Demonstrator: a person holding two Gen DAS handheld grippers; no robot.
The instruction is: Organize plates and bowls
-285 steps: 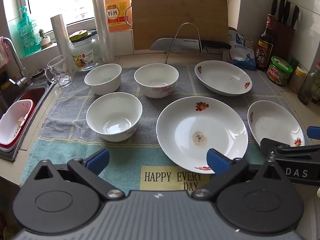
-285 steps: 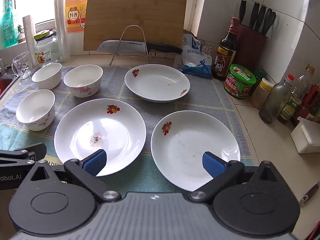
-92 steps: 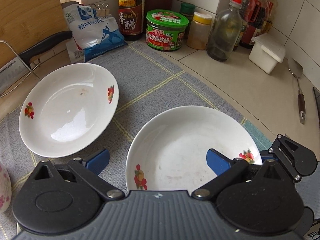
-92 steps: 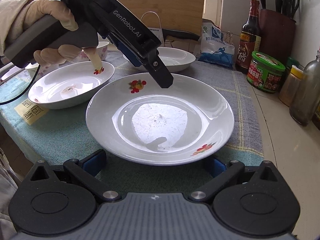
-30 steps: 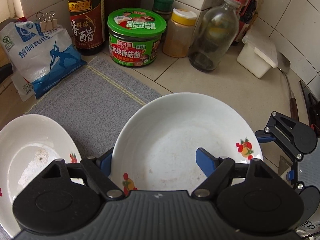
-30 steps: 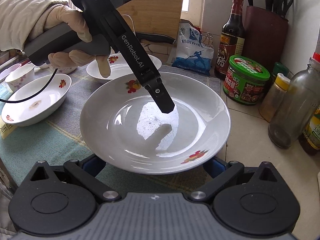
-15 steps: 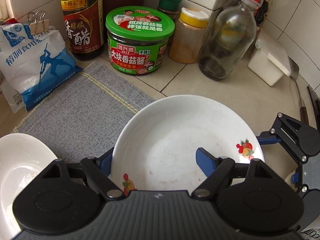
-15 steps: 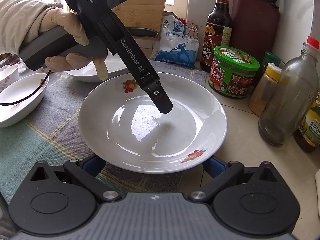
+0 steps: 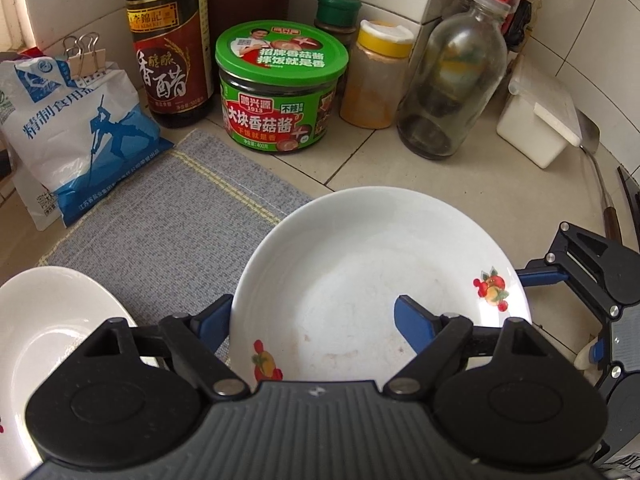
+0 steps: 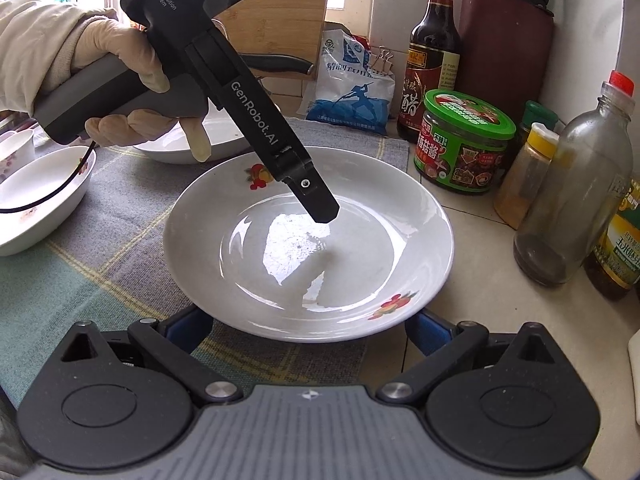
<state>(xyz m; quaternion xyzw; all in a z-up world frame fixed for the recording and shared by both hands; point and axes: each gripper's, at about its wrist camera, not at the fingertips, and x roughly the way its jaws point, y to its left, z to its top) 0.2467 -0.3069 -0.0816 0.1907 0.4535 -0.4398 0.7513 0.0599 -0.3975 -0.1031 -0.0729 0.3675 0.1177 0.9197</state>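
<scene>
Left gripper [image 9: 312, 326]: straddles the near-left rim of the plate [image 9: 380, 272], one pad outside the rim, the other over the plate's inside. Jaws are opening and the pads look clear of the rim, so I read it as letting go, not gripping. In the right wrist view the same gripper [image 10: 320, 210] comes down from upper left, a gloved hand [image 10: 132, 92] on its handle, tip over the plate's middle.

Plate [image 10: 308, 244]: round, no long axis. It sits at the right end of the grey towel [image 9: 168, 224], its far right part overhanging onto the tiled counter [image 9: 472, 176]. White, shallow, glossy, with red fruit prints on opposite rims and faint dried residue inside. A green-lidded jar [image 9: 280, 88] and a glass bottle [image 9: 452, 80] stand just beyond it.

Right gripper [image 10: 308, 328]: jaws apart, one blue pad either side of the plate's near edge, set low by its underside; can't tell if they touch. It looks closest to the rim, so my read is the right takes the plate next. A second plate [image 9: 44, 332] lies to the left, likely the stacking target.
</scene>
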